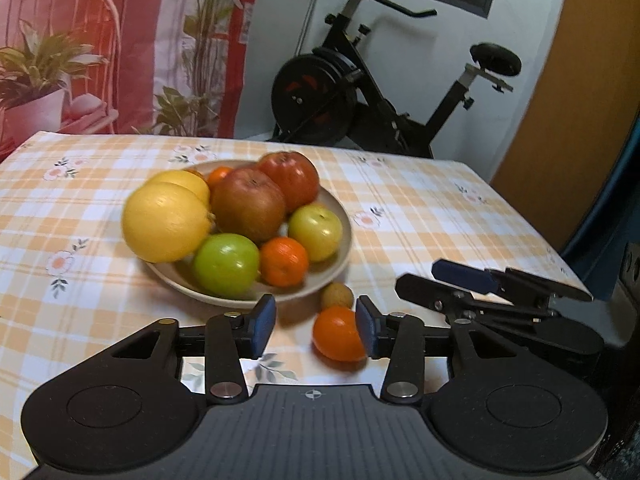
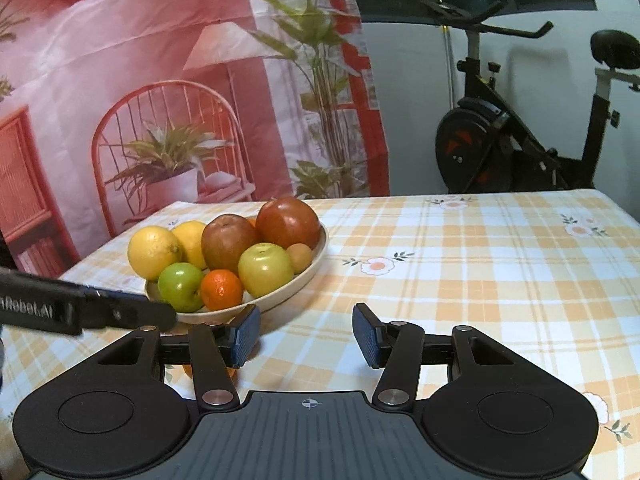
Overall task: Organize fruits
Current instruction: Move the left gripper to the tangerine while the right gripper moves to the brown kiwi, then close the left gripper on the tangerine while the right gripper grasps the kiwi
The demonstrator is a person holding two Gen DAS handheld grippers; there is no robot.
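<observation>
Left wrist view showed the left gripper (image 1: 316, 326), jaws open and empty, beside a loose orange (image 1: 338, 334) on the desk (image 1: 420, 208); the right gripper (image 2: 306, 334) was open too; next, probably closing on it for the plate (image 1: 340, 236).

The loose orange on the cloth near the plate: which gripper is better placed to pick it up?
Left. The orange lies by the left gripper pads, jaws open. The right gripper faces bare tablecloth.
</observation>
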